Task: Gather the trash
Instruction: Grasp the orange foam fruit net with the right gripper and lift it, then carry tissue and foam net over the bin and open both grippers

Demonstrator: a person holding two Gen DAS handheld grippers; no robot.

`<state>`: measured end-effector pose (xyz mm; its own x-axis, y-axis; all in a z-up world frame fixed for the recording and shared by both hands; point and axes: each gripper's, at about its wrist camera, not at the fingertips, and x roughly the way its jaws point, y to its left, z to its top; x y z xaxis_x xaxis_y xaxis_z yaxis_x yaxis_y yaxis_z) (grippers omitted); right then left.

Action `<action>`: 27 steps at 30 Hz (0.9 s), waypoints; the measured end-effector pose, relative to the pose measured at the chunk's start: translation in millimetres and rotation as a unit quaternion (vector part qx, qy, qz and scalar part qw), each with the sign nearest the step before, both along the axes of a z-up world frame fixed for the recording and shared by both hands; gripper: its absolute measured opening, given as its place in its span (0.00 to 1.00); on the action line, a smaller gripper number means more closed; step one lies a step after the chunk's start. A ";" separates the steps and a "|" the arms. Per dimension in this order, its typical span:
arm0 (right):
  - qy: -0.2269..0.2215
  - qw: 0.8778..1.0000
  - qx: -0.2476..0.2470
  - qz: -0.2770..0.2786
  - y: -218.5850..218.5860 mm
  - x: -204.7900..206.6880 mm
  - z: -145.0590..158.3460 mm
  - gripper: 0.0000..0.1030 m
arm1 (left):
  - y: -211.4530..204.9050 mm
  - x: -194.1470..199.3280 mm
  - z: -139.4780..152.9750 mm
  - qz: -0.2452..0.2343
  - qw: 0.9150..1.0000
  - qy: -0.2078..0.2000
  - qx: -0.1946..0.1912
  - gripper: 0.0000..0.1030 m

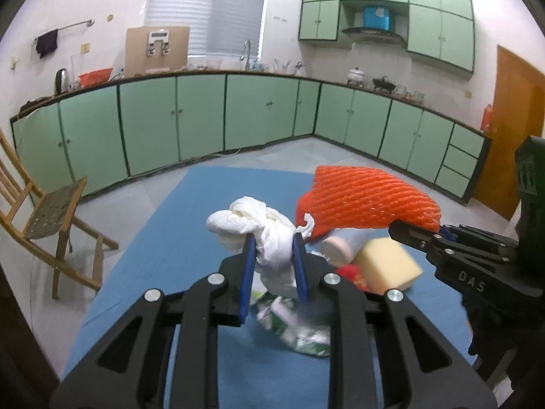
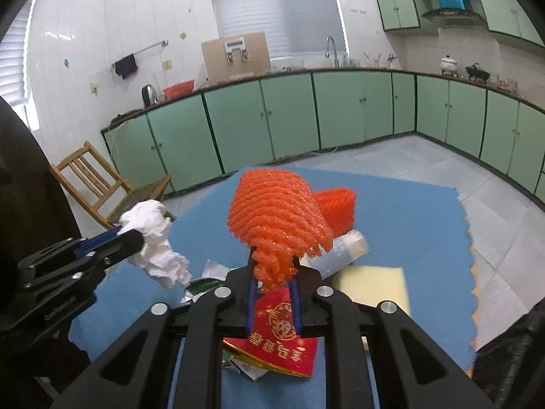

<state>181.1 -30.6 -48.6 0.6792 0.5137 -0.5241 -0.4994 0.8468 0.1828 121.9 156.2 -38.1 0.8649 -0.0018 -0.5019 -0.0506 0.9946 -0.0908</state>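
Orange foam fruit netting (image 2: 272,218) is clamped by its tail in right tool (image 2: 274,274), crumpled white plastic bag (image 1: 265,238) in left tool (image 1: 273,248); both held clear of blue mat (image 1: 177,238), presumably for carrying off.

White capital letters "DAS" stand on the black body of the right gripper (image 1: 414,235). Gold Chinese characters, upside down and unclear, mark the near red envelope (image 2: 277,344).

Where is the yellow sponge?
The yellow sponge lies on the blue mat, right of centre in the left wrist view, beside the white bottle, below the lifted orange foam net.
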 end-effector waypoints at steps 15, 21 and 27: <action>-0.051 0.996 0.024 -0.069 -98.1 -45.9 48.0 0.16 | -96.1 7.1 20.6 -0.096 0.995 -0.025 -0.015 0.20; -0.057 0.991 0.020 -0.122 -152.0 -67.8 48.6 0.16 | -160.5 10.9 18.2 -0.156 0.987 -0.024 -0.014 0.20; -0.055 0.981 0.015 -0.184 -213.9 -89.8 41.9 0.16 | -229.5 10.2 11.9 -0.219 0.975 -0.022 -0.016 0.20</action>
<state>91.3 -244.5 -6.7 0.8737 0.2365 -0.4251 -0.1783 0.9687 0.1726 132.2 -73.3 -26.2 0.7982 -0.3916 -0.4578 0.3840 0.9163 -0.1142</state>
